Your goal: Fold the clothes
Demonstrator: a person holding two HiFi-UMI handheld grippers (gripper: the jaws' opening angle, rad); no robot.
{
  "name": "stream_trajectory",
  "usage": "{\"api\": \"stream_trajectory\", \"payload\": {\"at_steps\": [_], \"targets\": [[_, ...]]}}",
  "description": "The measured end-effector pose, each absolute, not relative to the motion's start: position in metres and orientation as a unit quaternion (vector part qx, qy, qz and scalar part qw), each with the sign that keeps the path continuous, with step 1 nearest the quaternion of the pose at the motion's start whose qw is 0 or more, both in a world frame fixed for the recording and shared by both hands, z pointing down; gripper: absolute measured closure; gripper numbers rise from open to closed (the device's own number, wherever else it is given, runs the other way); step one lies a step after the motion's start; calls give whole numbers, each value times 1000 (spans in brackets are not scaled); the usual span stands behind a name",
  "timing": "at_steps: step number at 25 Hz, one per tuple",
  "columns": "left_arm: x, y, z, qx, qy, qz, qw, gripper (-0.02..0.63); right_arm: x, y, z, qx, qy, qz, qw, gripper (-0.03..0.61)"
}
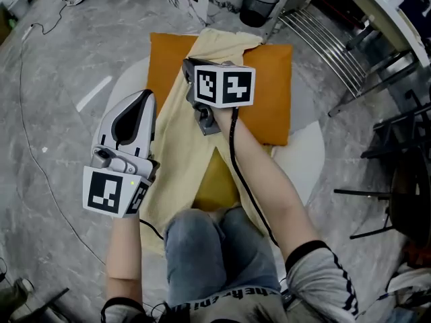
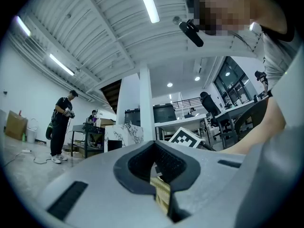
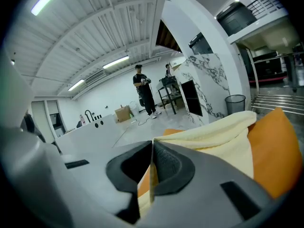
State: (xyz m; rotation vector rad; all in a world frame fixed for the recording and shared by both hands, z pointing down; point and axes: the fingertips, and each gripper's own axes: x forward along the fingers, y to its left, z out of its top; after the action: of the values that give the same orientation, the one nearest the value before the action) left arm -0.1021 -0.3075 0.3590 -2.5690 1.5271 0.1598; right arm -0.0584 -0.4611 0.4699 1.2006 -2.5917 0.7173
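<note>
On cushion (image 1: 269,93): yellow garment (image 1: 178,153) draped.
Left gripper (image 2: 156,175): clamped on garment edge.
Right gripper (image 3: 152,158): likewise clamped.
Risk: a shallow pinch may slip, collapsing the fold.

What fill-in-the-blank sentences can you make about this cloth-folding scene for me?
The right gripper is shut on a pale ____ cloth.
The cloth lies over an ____ cushion.
The bin on the floor beyond the cushion is ____.
Missing words: yellow; orange; black.
</note>
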Motion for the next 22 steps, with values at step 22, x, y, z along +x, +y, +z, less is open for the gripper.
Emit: {"api": "stream_trajectory", "payload": {"at_steps": [22], "targets": [[-104, -314, 374, -851, 518, 49, 68, 611, -127, -412, 581, 255, -913, 238, 211, 380]]}}
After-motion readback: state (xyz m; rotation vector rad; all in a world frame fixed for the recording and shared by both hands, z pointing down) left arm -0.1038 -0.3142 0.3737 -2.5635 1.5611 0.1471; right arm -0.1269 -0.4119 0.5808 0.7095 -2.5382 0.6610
